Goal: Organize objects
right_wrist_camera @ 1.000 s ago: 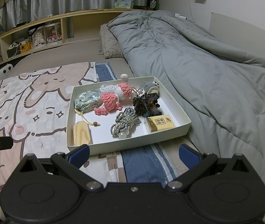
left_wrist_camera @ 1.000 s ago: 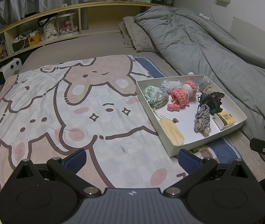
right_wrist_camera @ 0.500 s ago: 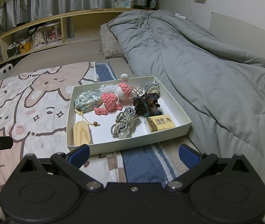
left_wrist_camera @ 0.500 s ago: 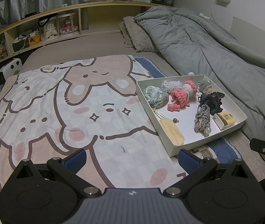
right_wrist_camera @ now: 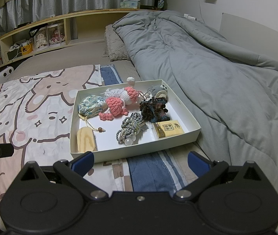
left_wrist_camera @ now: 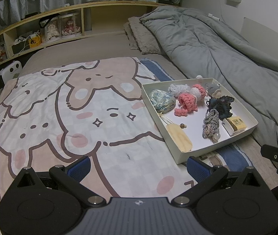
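Right wrist view puts the right hand-held gripper (right_wrist_camera: 140, 161) nearest, its jaws spread wide and holding nothing, just short of the near wall of the white tray (right_wrist_camera: 180, 144) on the bed. Straight ahead inside lie a wooden block (right_wrist_camera: 85, 139), a corded tassel (right_wrist_camera: 132, 126) and a yellow packet (right_wrist_camera: 168, 130), its long axis running across the gripper's line. Farther back sit a floral pouch (right_wrist_camera: 92, 105), pink crochet pieces (right_wrist_camera: 117, 105) and a dark crochet piece (right_wrist_camera: 154, 108). Left hand-held gripper (left_wrist_camera: 138, 168), also wide open and empty, hangs over the cartoon blanket (left_wrist_camera: 64, 115), with the tray ahead to its right. Everything small already lies in the tray, which fits either sorting about to start or sorting finished; the right gripper is nearer.
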`<state>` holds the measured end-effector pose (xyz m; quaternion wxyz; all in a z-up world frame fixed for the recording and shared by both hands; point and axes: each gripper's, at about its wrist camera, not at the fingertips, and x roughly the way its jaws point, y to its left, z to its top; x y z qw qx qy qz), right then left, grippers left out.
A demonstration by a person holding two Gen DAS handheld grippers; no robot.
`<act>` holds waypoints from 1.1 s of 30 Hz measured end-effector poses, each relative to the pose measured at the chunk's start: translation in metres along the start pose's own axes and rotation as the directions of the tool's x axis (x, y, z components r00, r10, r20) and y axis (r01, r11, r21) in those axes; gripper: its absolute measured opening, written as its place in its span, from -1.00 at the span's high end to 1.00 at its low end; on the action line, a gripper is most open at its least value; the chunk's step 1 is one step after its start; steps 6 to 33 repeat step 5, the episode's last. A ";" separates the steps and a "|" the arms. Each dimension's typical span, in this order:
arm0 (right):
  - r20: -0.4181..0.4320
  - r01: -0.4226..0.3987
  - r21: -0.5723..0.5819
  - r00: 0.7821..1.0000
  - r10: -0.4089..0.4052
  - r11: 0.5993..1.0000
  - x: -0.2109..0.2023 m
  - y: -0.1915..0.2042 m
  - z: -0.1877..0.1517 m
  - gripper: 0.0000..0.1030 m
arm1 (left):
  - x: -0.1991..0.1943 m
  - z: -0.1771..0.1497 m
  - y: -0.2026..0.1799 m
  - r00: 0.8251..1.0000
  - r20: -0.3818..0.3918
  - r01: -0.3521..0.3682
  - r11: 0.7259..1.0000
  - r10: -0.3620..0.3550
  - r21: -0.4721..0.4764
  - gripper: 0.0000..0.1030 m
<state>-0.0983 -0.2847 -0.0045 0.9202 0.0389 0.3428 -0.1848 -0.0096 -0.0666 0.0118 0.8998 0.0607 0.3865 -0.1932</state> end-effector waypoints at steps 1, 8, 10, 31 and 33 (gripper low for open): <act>0.000 0.000 0.000 1.000 0.000 1.000 0.000 0.000 0.000 -1.00 | 0.000 0.000 0.000 1.000 -0.001 0.001 1.000 -0.001 0.000 -1.00; 0.000 0.000 0.000 1.000 0.000 1.000 0.000 0.000 0.000 -1.00 | 0.000 -0.001 -0.001 1.000 -0.002 0.004 1.000 -0.004 0.003 -1.00; 0.000 0.000 0.000 1.000 0.000 1.000 0.000 0.000 0.000 -1.00 | 0.000 -0.001 -0.001 1.000 -0.002 0.004 1.000 -0.004 0.003 -1.00; 0.000 0.000 0.000 1.000 0.000 1.000 0.000 0.000 0.000 -1.00 | 0.000 -0.001 -0.001 1.000 -0.002 0.004 1.000 -0.004 0.003 -1.00; 0.000 0.000 0.000 1.000 0.000 1.000 0.000 0.000 0.000 -1.00 | 0.000 -0.001 -0.001 1.000 -0.002 0.004 1.000 -0.004 0.003 -1.00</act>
